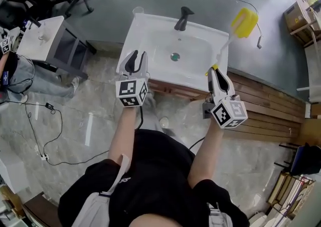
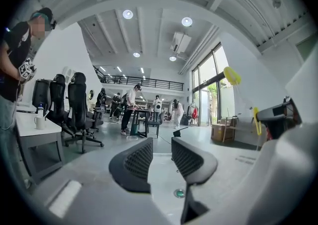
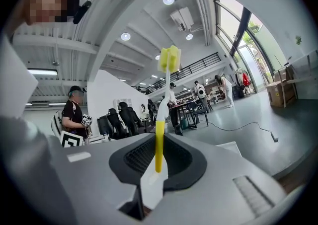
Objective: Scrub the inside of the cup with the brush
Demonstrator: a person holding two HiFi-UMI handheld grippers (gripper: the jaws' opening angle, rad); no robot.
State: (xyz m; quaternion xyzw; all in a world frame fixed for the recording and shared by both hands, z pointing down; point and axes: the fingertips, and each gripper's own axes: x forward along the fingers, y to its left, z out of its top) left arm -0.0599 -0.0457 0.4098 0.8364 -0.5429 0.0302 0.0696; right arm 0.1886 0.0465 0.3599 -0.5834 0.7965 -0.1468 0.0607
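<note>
A clear cup (image 1: pixel 138 10) stands on the far left corner of the white sink (image 1: pixel 145 35). My left gripper (image 1: pixel 134 63) hovers over the sink's near left edge; in the left gripper view its jaws (image 2: pixel 161 162) are open with nothing between them. My right gripper (image 1: pixel 216 73) is at the sink's near right corner, shut on the yellow-and-white handle of the brush (image 3: pixel 159 144). The brush's yellow sponge head (image 1: pixel 244 23) sticks up and away past the sink's right side, well clear of the cup, and the right gripper view shows this head (image 3: pixel 169 59) above the jaws.
A black faucet (image 1: pixel 183 18) rises at the back of the basin, with a green drain (image 1: pixel 174 56) in the middle. A white side table (image 1: pixel 42 38) and office chairs stand to the left. Wooden planks (image 1: pixel 271 105) and cardboard boxes (image 1: pixel 298 15) lie to the right.
</note>
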